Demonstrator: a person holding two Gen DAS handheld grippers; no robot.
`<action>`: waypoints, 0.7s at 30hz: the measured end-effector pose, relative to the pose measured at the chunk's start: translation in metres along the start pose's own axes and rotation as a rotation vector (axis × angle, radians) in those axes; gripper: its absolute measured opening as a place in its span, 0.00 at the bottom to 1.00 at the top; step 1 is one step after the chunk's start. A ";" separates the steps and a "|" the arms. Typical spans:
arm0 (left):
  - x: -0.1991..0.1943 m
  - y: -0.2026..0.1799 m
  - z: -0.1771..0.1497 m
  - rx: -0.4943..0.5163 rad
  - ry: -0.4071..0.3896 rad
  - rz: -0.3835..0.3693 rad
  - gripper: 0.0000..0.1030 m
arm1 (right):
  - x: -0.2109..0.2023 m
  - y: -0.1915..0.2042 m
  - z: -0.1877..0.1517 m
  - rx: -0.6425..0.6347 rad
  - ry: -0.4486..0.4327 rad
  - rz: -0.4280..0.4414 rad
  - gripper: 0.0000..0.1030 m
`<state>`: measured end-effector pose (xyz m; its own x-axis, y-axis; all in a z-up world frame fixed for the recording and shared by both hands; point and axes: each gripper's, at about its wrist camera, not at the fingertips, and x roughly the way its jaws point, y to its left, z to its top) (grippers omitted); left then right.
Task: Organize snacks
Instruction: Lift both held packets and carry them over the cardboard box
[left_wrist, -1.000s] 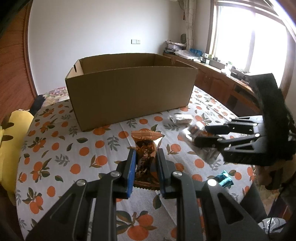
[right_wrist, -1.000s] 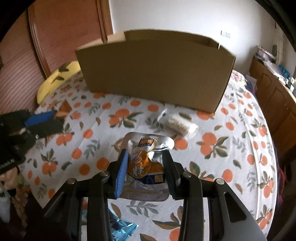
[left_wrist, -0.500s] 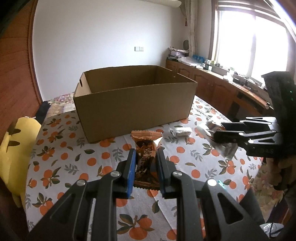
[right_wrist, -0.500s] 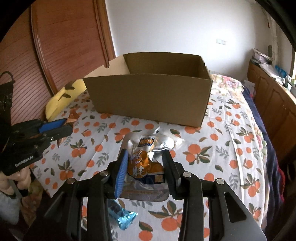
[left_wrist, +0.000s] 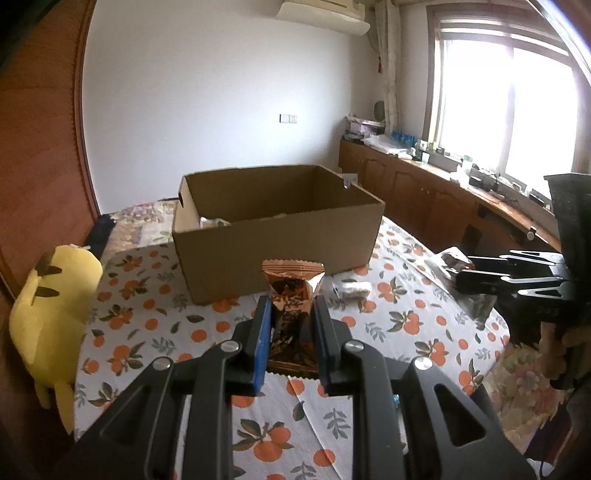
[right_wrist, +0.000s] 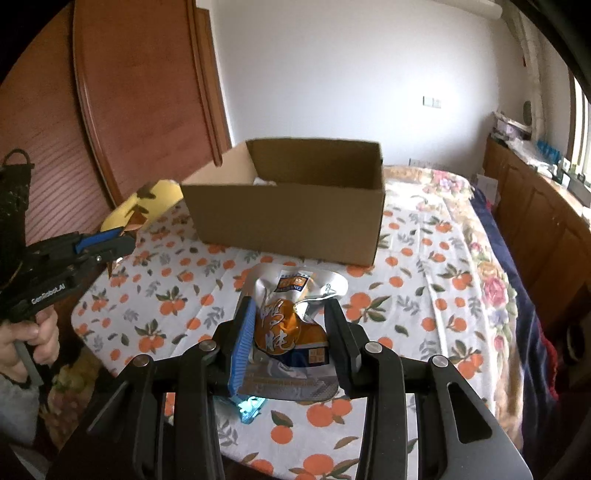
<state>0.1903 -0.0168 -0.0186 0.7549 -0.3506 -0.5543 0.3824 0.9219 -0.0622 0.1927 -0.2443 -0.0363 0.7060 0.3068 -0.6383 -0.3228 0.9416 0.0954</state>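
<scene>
Left gripper (left_wrist: 290, 308) clamped on brown snack packet (left_wrist: 291, 291), right gripper (right_wrist: 291, 314) on silver-orange pouch (right_wrist: 291, 325) — cardboard box (left_wrist: 277, 236) at frame centre.

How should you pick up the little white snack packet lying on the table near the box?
Grip the small white wrapped snack packet across its narrow middle, coming down from above. It lies flat on the orange-print tablecloth, lengthwise beside the brown cardboard box, so only its long sides are free for a gripper.
</scene>
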 end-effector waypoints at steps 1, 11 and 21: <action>-0.001 0.001 0.002 0.000 -0.004 0.006 0.19 | -0.003 -0.002 0.002 0.002 -0.004 -0.001 0.37; -0.018 0.007 0.027 -0.006 -0.053 0.009 0.19 | -0.033 -0.009 0.026 -0.035 -0.043 -0.045 0.37; 0.000 0.015 0.067 0.026 -0.097 0.018 0.19 | -0.019 0.007 0.073 -0.123 -0.079 -0.043 0.37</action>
<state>0.2319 -0.0137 0.0363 0.8094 -0.3494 -0.4721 0.3811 0.9240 -0.0305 0.2234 -0.2334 0.0325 0.7664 0.2810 -0.5776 -0.3629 0.9314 -0.0283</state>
